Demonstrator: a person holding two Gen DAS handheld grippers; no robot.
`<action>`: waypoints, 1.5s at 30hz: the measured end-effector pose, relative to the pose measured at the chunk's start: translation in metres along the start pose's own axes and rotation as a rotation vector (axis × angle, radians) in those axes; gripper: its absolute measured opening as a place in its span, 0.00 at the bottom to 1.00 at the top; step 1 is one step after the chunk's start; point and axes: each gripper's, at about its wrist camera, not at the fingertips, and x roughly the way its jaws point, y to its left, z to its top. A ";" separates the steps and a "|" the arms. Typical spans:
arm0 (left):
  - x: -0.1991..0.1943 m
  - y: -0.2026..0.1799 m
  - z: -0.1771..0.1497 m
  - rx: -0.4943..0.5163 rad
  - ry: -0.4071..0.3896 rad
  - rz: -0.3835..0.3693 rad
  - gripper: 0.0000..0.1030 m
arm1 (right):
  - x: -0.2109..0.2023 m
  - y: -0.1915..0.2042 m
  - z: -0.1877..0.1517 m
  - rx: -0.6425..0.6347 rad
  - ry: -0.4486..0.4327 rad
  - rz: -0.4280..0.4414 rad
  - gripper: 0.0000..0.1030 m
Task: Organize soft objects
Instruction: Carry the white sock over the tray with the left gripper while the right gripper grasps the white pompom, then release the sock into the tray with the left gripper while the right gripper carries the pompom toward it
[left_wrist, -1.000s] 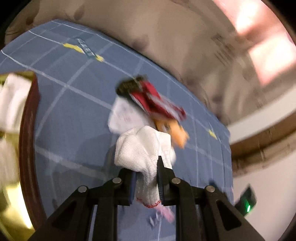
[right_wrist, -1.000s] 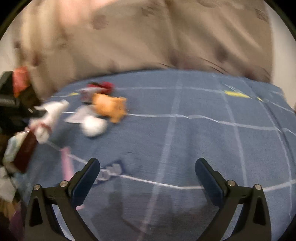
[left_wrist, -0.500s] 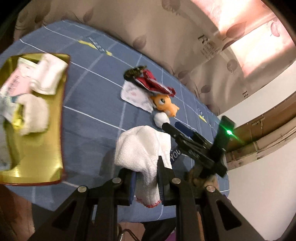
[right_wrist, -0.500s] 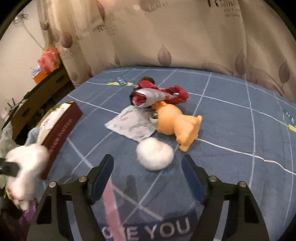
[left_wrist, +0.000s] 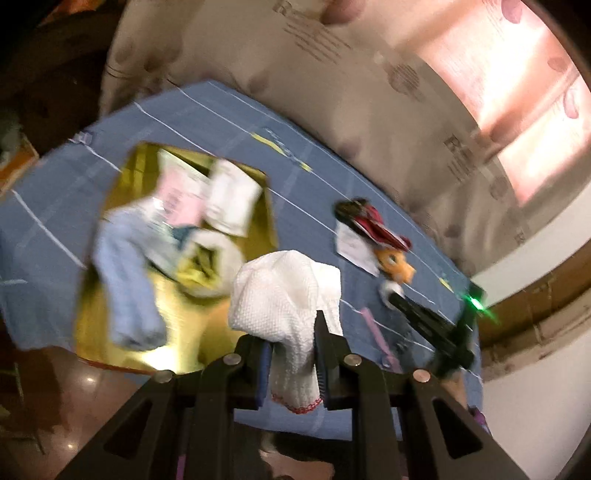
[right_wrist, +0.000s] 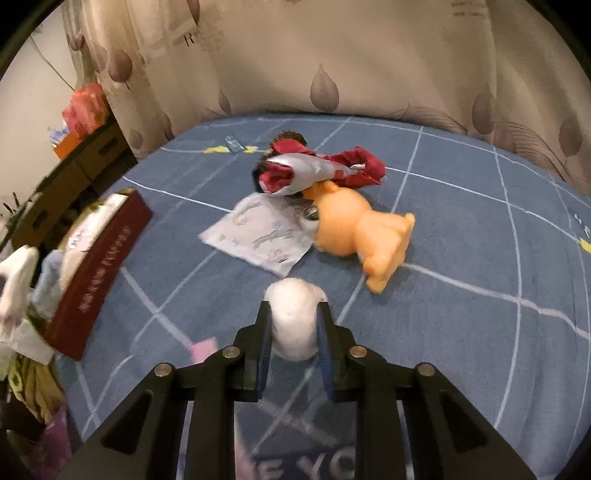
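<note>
My left gripper (left_wrist: 293, 350) is shut on a white textured cloth (left_wrist: 284, 295) and holds it in the air near the gold-lined box (left_wrist: 110, 321), which holds several soft items. My right gripper (right_wrist: 293, 328) is shut on a white fluffy ball (right_wrist: 293, 317) on the blue cloth-covered table (right_wrist: 461, 240). Beyond the ball lie an orange plush toy (right_wrist: 354, 229), a red and grey fabric item (right_wrist: 317, 170) and a flat white printed packet (right_wrist: 258, 234). The right gripper also shows in the left wrist view (left_wrist: 395, 299).
The box shows in the right wrist view (right_wrist: 99, 273) at the left with its dark red side. A pink strip (right_wrist: 203, 349) lies on the table by the right gripper. Curtains (right_wrist: 332, 55) hang behind the table. Cardboard boxes (right_wrist: 74, 155) stand far left.
My right gripper has moved forward and closed on the white fluffy ball. My left gripper has swung left toward the gold-lined box, still holding the white cloth.
</note>
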 end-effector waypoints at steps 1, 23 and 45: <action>-0.004 0.005 0.003 0.006 -0.012 0.020 0.20 | -0.006 0.002 -0.004 0.002 -0.008 0.005 0.20; 0.035 0.041 0.009 0.107 0.040 0.182 0.22 | -0.070 0.081 -0.018 0.031 -0.080 0.161 0.20; -0.040 0.052 -0.027 0.101 -0.307 0.382 0.63 | 0.066 0.291 0.105 -0.267 0.151 0.397 0.20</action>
